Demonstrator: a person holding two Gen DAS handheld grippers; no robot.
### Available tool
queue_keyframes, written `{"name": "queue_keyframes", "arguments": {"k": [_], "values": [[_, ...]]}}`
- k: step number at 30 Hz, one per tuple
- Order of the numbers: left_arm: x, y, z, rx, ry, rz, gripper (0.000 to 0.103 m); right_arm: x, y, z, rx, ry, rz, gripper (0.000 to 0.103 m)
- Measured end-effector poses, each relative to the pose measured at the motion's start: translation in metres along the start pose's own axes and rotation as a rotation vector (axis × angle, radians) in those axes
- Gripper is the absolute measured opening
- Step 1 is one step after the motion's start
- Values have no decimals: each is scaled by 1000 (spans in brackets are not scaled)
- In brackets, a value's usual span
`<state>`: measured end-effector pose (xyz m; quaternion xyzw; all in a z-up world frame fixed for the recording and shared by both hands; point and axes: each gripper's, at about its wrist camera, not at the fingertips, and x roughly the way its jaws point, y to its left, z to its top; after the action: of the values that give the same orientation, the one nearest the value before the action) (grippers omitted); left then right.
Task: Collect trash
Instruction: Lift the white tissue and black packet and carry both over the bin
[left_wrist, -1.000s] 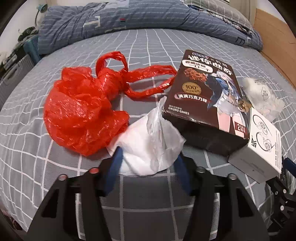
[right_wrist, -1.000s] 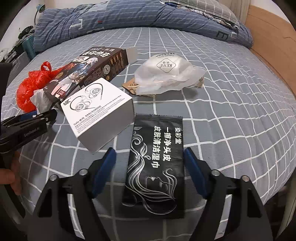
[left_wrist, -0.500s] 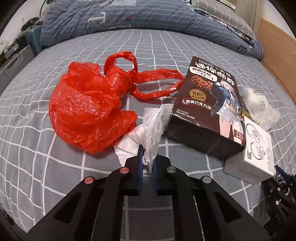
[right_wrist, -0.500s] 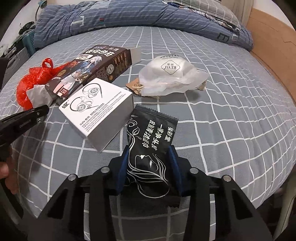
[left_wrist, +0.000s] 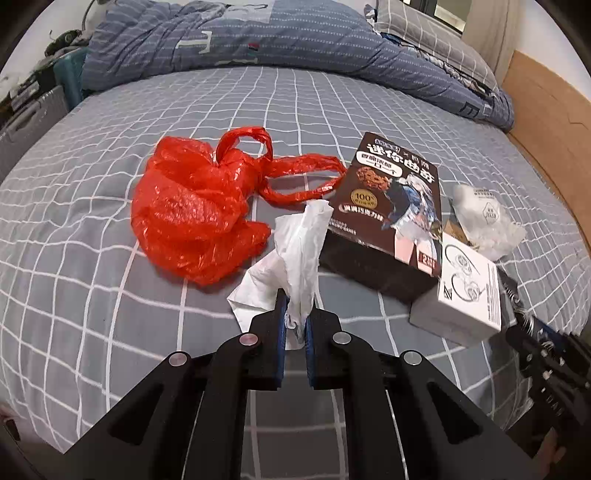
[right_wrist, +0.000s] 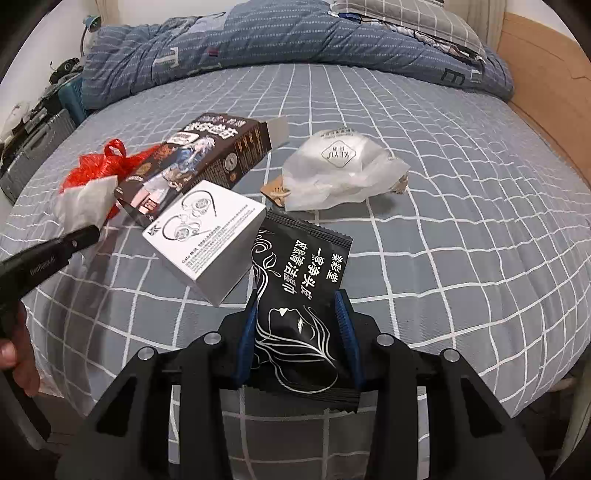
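Both grippers clamped down in the last second and both pieces are coming up off the bed. Left gripper (left_wrist: 295, 325) is pinched tight on the white tissue (left_wrist: 295, 251), which now stands bunched up just right of the red plastic bag (left_wrist: 195, 210). Right gripper (right_wrist: 295, 332) is squeezing the black wipes packet (right_wrist: 299, 284), its far end tipped up beside the white earphone box (right_wrist: 207, 240). So two bits are secured; the cookie box (right_wrist: 199, 162) and mask wrapper (right_wrist: 340, 170) are still lying further back.
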<state>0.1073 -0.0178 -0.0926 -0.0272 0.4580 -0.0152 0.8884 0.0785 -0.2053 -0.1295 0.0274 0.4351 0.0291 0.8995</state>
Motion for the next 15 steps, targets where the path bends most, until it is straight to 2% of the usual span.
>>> {"name": "queue_keyframes", "arguments": {"k": [7,15], "values": [[-10,-9,-17,-18,-8,38,8,-10,-6,0,13,-19,19,38],[-24,-13,-25,-31,-23,44,8,-22,-8,-4,10,-38,24,38]]}}
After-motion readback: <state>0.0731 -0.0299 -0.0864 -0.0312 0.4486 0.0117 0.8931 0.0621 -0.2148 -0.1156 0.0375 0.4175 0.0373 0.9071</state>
